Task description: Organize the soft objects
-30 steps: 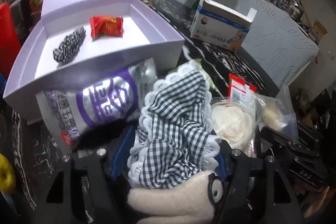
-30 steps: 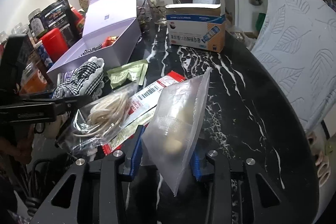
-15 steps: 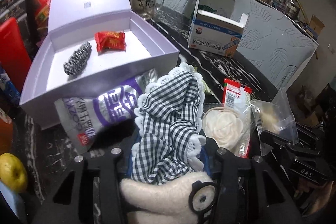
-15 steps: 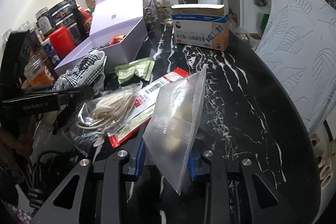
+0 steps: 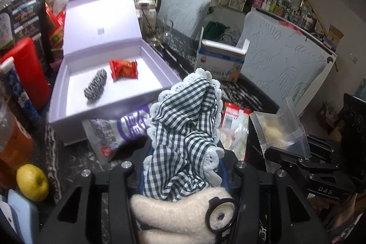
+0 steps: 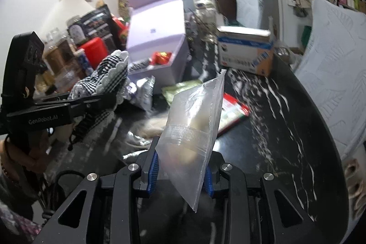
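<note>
My left gripper (image 5: 184, 166) is shut on a cream plush toy (image 5: 178, 209) dressed in black-and-white checked cloth (image 5: 185, 120), held above the table in front of the open lilac box (image 5: 107, 106). Inside the box lie a red packet (image 5: 124, 69) and a checked scrunchie (image 5: 96, 87). My right gripper (image 6: 180, 170) is shut on a clear zip bag (image 6: 194, 120) with something cream inside, lifted off the black marble table (image 6: 274, 120). The right wrist view shows the left gripper (image 6: 100, 100) with the checked cloth (image 6: 107, 74) beside the box (image 6: 176, 63).
A silver-and-purple pouch (image 5: 123, 129) leans on the box front. A red-and-white packet (image 5: 233, 116) and a bagged cream item lie mid-table. A blue-and-white carton (image 5: 219, 61), glass mug (image 5: 160, 31), red canister (image 5: 25, 74) and yellow fruit (image 5: 33, 182) surround them.
The left jaws narrowed onto the checked plush toy, then rose with it toward the lilac box. The right gripper lifted the clear bag up from the table.
</note>
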The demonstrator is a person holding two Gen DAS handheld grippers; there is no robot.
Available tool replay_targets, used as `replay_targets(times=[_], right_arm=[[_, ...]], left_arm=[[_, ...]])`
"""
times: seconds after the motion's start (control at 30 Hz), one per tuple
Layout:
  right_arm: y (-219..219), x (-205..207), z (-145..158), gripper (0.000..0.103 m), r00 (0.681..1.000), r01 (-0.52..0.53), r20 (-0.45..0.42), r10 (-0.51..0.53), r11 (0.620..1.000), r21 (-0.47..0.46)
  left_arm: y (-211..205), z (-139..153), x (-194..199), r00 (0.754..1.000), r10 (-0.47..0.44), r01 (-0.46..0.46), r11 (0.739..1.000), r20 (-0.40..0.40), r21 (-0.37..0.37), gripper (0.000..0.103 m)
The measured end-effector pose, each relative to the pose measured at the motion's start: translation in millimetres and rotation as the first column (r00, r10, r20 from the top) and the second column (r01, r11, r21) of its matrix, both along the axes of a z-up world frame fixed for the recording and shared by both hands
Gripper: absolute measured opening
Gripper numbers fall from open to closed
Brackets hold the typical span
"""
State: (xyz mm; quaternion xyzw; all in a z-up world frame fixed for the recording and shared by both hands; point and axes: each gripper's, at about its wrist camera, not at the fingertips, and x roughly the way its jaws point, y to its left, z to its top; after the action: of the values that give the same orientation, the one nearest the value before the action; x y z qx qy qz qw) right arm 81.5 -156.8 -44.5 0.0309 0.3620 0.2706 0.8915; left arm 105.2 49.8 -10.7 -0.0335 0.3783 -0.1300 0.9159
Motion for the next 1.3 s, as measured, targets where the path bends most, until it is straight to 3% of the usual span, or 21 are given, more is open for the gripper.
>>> replay_targets(times=[0.33, 0.57, 0.9, 1.3], right_arm=[[27.2, 8.8, 53.2, 0.032, 0.989, -0.09, 0.121, 0.088, 0.996, 0.008], [43.8, 24.9, 97.9, 0.032, 0.966, -0.128, 0.228, 0.124, 0.992, 0.0], [73.2, 54.5, 153.1, 0.032, 0.915, -0.208, 0.357, 0.189, 0.978, 0.015], [102.6, 113.8, 166.6, 0.032, 0.92, -0.224, 0.341, 0.195, 0.973, 0.048]], left_arm=[[12.3, 47.4, -9.8, 0.988, 0.019, -0.02, 1.0, 0.15, 0.003, 0.046], [21.9, 90.9, 1.3, 0.964, 0.037, -0.046, 0.999, 0.263, 0.026, 0.046], [40.3, 128.8, 30.5, 0.925, 0.086, -0.097, 0.995, 0.37, 0.012, 0.046], [70.9, 136.2, 91.8, 0.9, 0.166, -0.187, 0.982, 0.404, 0.013, 0.046]])
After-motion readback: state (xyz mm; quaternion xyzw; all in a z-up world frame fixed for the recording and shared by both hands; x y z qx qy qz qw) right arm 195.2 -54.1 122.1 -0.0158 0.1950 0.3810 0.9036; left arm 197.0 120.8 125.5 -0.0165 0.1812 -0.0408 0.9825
